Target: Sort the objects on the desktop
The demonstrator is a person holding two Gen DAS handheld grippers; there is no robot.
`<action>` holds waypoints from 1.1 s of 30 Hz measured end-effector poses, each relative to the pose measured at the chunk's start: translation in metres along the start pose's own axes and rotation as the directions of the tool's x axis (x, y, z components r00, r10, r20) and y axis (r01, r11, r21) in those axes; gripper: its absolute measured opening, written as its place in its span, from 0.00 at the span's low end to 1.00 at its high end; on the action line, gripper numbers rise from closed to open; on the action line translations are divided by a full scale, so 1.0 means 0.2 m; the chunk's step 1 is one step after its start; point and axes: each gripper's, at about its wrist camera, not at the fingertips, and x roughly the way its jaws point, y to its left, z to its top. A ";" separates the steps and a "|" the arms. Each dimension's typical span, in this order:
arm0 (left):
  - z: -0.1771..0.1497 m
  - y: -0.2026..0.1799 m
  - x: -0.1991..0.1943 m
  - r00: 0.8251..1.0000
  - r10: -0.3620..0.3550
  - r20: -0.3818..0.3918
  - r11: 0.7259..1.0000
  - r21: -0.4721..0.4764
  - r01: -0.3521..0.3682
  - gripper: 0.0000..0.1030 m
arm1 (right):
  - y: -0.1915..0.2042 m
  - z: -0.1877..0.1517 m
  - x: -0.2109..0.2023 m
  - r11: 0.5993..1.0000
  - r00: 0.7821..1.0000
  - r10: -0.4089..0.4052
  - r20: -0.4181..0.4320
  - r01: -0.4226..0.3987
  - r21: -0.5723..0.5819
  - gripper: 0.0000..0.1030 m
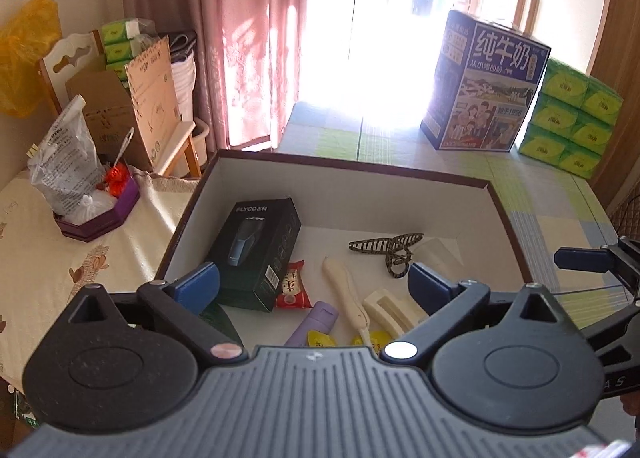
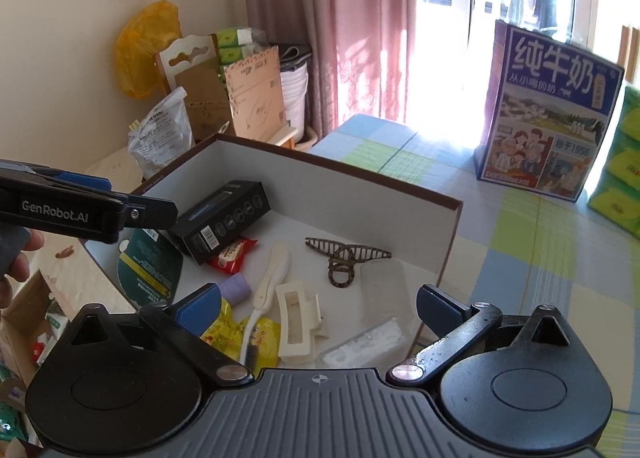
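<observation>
1. Left gripper [image 1: 314, 284]: jaws wide, nothing between them, hanging over the near-left part of the big white-lined cardboard box w/ brown rim [image 1: 356, 171].
2. Under/ahead of it, left to right: black rectangular shaver carton [image 1: 256, 254], red snack packet [image 1: 294, 286] touching the carton, lilac plastic tube [image 1: 314, 322], cream slim comb-like tool [image 1: 346, 292] w/ long axis running away from the grippers, cream rectangular hair claw [image 1: 390, 312], zebra-striped hair claw [image 1: 390, 250] farther back.
3. Right gripper [image 2: 318, 308]: also wide, empty, at the box's near-right edge.
4. Judgement: the cream hair claw lies straight ahead below the right gripper, so the right hand looks nearer to it; left is nearer the carton.
</observation>
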 end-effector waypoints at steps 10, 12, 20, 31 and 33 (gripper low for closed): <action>-0.11 -0.06 -0.24 0.996 0.043 0.077 0.999 -0.026 -0.041 0.99 | 0.02 -0.11 -0.19 0.998 0.998 -0.044 0.035 0.045 -0.035 0.98; -0.15 -0.08 -0.29 0.994 0.065 0.086 0.998 -0.027 -0.063 0.99 | 0.01 -0.14 -0.24 0.999 0.998 -0.034 0.047 0.036 -0.036 0.98; -0.29 -0.20 -0.50 0.985 0.133 0.108 0.991 -0.047 -0.129 0.99 | -0.01 -0.25 -0.42 0.997 0.999 0.030 0.015 -0.028 -0.078 0.98; -0.45 -0.41 -0.64 0.987 0.151 0.061 0.983 -0.116 -0.143 0.99 | -0.13 -0.42 -0.62 0.995 0.999 0.045 0.003 -0.045 -0.094 0.98; -0.48 -0.45 -0.65 0.988 0.146 0.045 0.983 -0.121 -0.140 0.99 | -0.15 -0.46 -0.65 0.994 0.999 0.044 -0.006 -0.045 -0.095 0.98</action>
